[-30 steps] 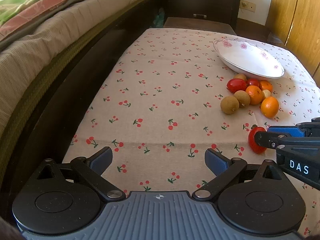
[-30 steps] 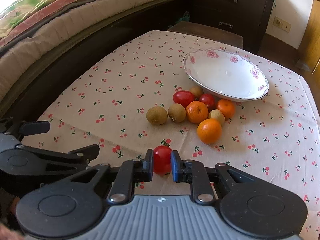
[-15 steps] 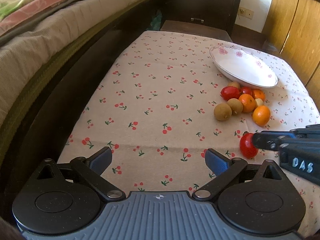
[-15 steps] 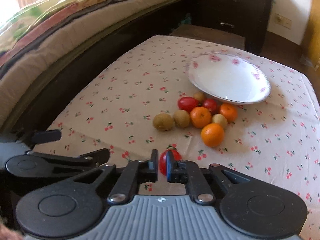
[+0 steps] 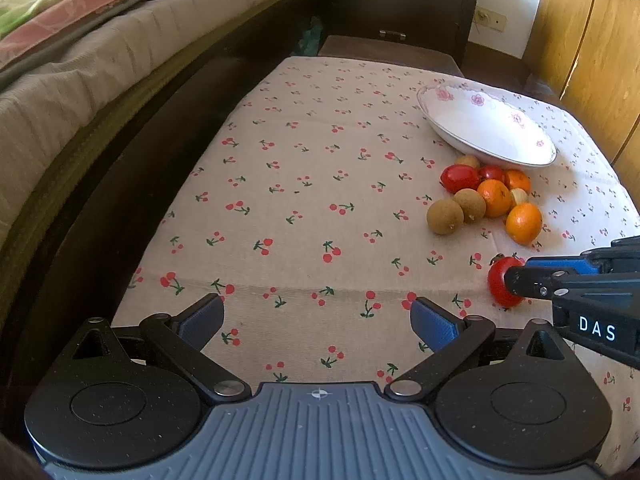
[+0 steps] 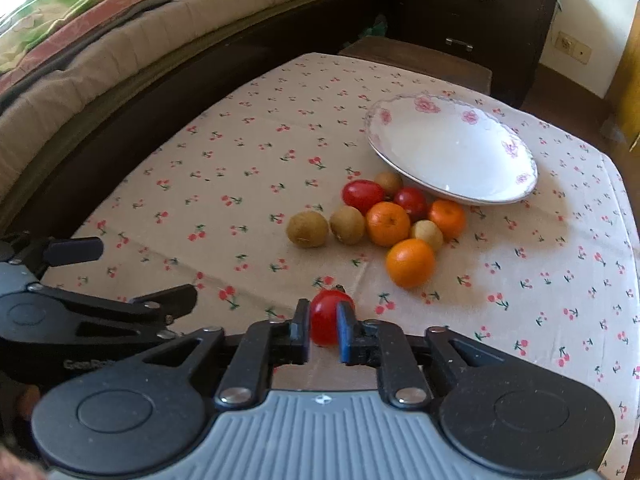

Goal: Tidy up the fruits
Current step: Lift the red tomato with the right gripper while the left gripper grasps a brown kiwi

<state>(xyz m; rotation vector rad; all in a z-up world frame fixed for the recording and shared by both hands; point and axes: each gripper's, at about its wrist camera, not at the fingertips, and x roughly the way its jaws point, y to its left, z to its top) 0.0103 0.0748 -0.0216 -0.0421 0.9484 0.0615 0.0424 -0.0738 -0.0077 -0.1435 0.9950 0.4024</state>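
Note:
My right gripper [image 6: 323, 322] is shut on a small red tomato [image 6: 326, 316] and holds it above the cherry-print tablecloth, short of the fruit pile. The tomato also shows in the left wrist view [image 5: 500, 286]. The pile has oranges [image 6: 410, 263], brown kiwis [image 6: 307, 229] and red tomatoes [image 6: 363, 196], lying just in front of an empty white flowered bowl [image 6: 452, 152]. My left gripper [image 5: 316, 320] is open and empty, low over the near left of the table, well left of the pile [image 5: 486, 200].
A bed with a striped blanket [image 5: 100, 40] runs along the left. A dark dresser [image 6: 472, 12] and a low dark stool [image 6: 416, 60] stand beyond the table's far edge. Wooden cabinet doors [image 5: 592, 48] are at the right.
My right gripper has lifted the tomato and carried it slightly forward toward the pile. The left gripper stayed open and shifted only slightly.

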